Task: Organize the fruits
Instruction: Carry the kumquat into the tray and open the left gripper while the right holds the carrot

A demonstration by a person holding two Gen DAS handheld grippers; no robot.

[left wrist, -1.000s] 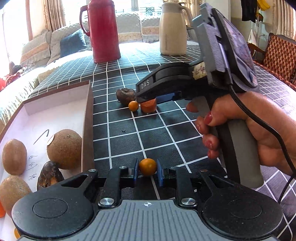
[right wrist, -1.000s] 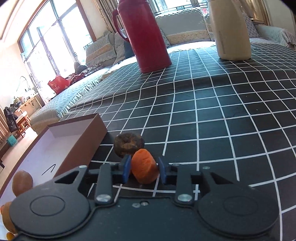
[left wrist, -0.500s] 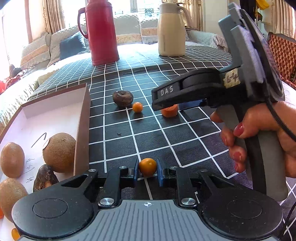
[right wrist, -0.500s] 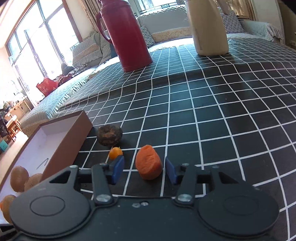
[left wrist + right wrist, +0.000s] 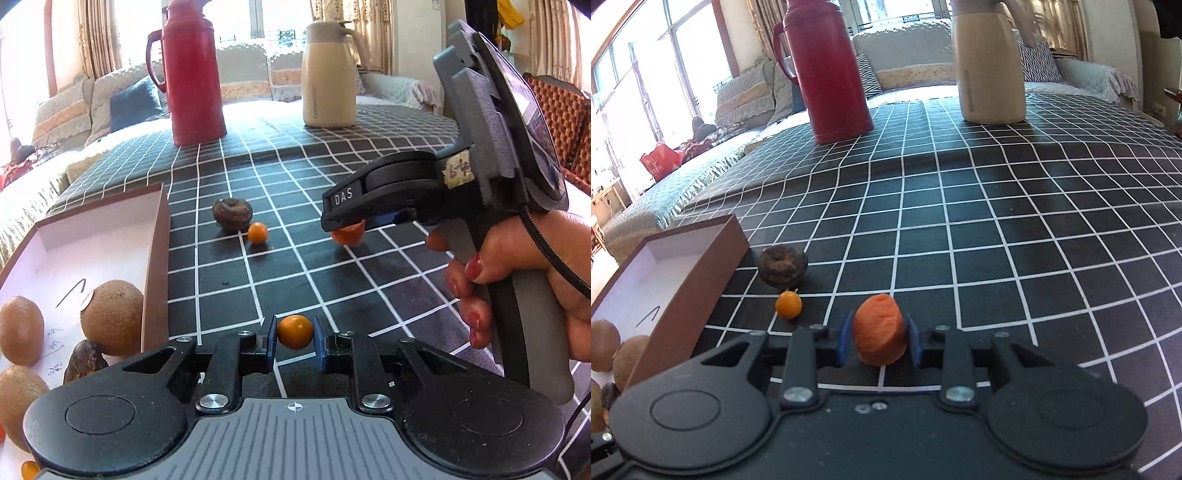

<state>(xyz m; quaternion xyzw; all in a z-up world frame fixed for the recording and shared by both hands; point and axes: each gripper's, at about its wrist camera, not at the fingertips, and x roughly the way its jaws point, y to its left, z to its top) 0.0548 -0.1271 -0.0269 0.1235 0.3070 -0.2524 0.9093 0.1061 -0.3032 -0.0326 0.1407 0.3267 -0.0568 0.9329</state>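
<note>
My left gripper [image 5: 294, 334] is shut on a small round orange fruit [image 5: 294, 326], held just above the black checked cloth. My right gripper [image 5: 880, 339] has its jaws closing, and its blue pads press on both sides of an orange chunk of fruit [image 5: 881, 328]. In the left wrist view that gripper [image 5: 341, 227], held by a hand, carries the chunk [image 5: 347, 238] right of the loose fruit. A dark wrinkled fruit [image 5: 782, 265] and another small orange fruit [image 5: 788, 304] lie on the cloth beside the brown box [image 5: 701, 273].
The box [image 5: 157, 240] at the left holds several brown kiwi-like fruits [image 5: 110, 317] and a dark one [image 5: 86, 360]. A red thermos [image 5: 192, 74] and a cream jug [image 5: 328, 74] stand at the table's far side. Sofas lie beyond.
My right gripper opened around the orange chunk, then closed on it again, and shifted right, away from the dark fruit. My left gripper kept its hold on the small orange fruit.
</note>
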